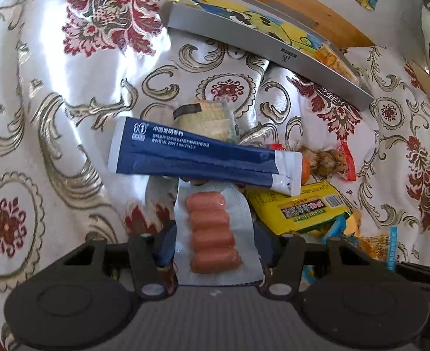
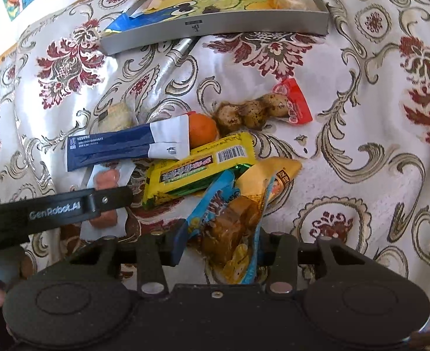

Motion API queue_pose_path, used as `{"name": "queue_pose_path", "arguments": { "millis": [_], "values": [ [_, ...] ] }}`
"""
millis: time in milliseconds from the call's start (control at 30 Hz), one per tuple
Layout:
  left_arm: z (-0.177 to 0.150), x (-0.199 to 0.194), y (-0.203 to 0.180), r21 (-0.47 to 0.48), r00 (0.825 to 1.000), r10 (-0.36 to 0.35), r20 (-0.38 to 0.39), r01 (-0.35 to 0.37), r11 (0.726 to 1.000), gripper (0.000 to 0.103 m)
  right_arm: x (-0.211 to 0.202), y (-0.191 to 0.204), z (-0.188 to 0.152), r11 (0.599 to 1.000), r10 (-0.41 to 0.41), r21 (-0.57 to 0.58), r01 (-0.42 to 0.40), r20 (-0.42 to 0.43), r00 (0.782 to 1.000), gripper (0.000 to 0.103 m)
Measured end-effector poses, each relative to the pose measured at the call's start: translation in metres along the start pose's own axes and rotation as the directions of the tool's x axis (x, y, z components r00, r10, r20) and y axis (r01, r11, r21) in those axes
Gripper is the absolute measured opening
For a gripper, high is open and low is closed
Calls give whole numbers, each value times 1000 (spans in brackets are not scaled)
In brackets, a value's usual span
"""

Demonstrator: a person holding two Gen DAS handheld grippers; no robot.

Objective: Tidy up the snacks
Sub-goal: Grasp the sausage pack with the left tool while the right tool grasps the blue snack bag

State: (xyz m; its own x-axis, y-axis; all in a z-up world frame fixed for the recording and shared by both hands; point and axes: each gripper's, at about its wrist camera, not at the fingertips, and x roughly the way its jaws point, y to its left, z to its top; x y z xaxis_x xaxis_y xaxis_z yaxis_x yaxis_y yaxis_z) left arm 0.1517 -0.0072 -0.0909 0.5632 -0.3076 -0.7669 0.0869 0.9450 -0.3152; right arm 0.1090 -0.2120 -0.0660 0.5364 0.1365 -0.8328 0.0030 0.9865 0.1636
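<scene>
We see a counter covered with a shiny white cloth (image 2: 346, 152) patterned in red flowers and gold scrolls. On it lie a shallow grey tray (image 2: 215, 26) at the far side, a silver pen (image 2: 175, 54) just before it, and nearer, a loose heap of snacks (image 2: 203, 158), overlapping one another.

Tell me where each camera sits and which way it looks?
Left wrist: sits on the left tool, looking along it at the sausage pack between its fingers, with the grey tray beyond.
Right wrist: sits on the right tool, looking over a snack bag between its fingers toward the tray; the left tool's black arm and a fingertip show at left.
Both show: the blue packet, yellow wrapper, sausages, tray, flowered cloth.
</scene>
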Motion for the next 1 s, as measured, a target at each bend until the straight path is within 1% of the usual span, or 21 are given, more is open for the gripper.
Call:
{"name": "queue_pose_path", "arguments": {
  "millis": [167,367,433,467,567,800,1000],
  "values": [
    [-5,-6,-2,-6,1000,0,-5,0,1000,59,-1,-4,0,1000,15,25,-15,-1,1000,38],
    [-10,-10,-2,-21,1000,4,2,-4,1000,59,-1,-7,-1,998,44,46,-44,-4,999,38],
    [-10,-9,-2,-16,1000,8,2,-8,1000,59,-1,-7,-1,998,42,48,-42,-4,999,37],
    [-10,-9,-2,-15,1000,9,3,-9,1000,59,-1,-6,-2,998,38,43,-38,1,999,35],
    [-11,-9,-3,-11,1000,10,8,-10,1000,59,-5,-3,-2,999,29,19,-30,28,999,32],
    [-15,-16,-4,-20,999,10,35,-9,1000,58,-13,6,-5,998,29,-54,-25,72,997,31],
    [-19,-26,-2,-52,998,5,69,-1,999,58,-21,13,-8,994,20,-105,-9,110,994,31]
  ]
}}
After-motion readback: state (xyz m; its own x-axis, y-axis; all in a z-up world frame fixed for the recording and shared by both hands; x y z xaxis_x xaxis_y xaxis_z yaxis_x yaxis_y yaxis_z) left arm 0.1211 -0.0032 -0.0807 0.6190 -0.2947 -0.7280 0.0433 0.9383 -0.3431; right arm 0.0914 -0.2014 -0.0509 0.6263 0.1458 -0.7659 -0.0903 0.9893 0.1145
